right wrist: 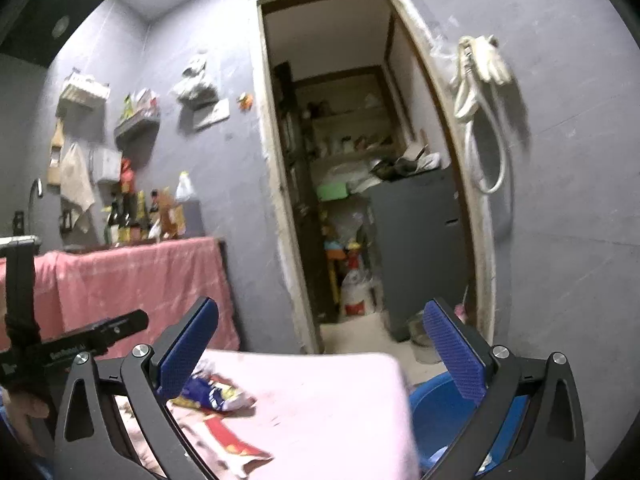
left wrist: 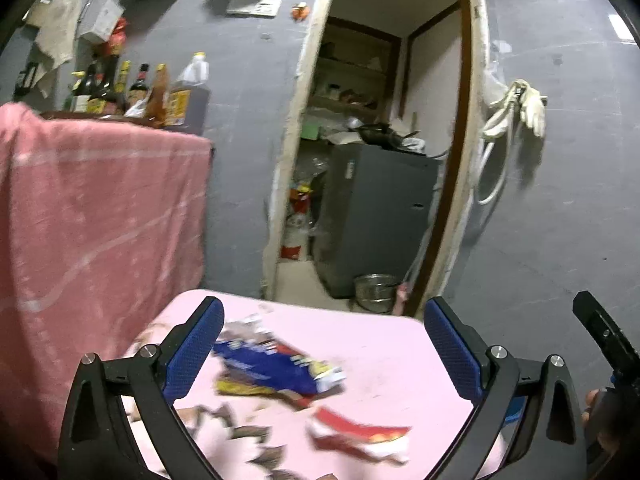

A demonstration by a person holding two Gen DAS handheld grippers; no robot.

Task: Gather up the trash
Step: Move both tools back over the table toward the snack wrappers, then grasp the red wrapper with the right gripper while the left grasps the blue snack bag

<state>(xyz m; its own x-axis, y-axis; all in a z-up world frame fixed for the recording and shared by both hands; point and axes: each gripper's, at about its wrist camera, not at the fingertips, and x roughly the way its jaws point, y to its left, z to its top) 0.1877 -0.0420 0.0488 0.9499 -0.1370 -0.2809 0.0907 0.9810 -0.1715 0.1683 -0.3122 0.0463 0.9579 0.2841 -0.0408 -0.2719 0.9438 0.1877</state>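
Observation:
A pink table (left wrist: 380,344) holds trash: a crumpled blue and yellow wrapper (left wrist: 276,368), a red and white wrapper (left wrist: 360,436) and several small brown scraps (left wrist: 248,432). My left gripper (left wrist: 320,344) is open and empty, hovering just above the blue wrapper. My right gripper (right wrist: 320,356) is open and empty above the same table (right wrist: 320,400); the blue wrapper (right wrist: 212,394) lies by its left finger and the red wrapper (right wrist: 236,440) is nearer. The frames are motion-blurred.
A blue tub (right wrist: 444,412) stands on the floor right of the table. A counter draped in pink cloth (left wrist: 100,208) with bottles (left wrist: 140,92) is at left. An open doorway (left wrist: 372,160) shows a grey cabinet (left wrist: 372,216) and a metal bowl (left wrist: 374,286).

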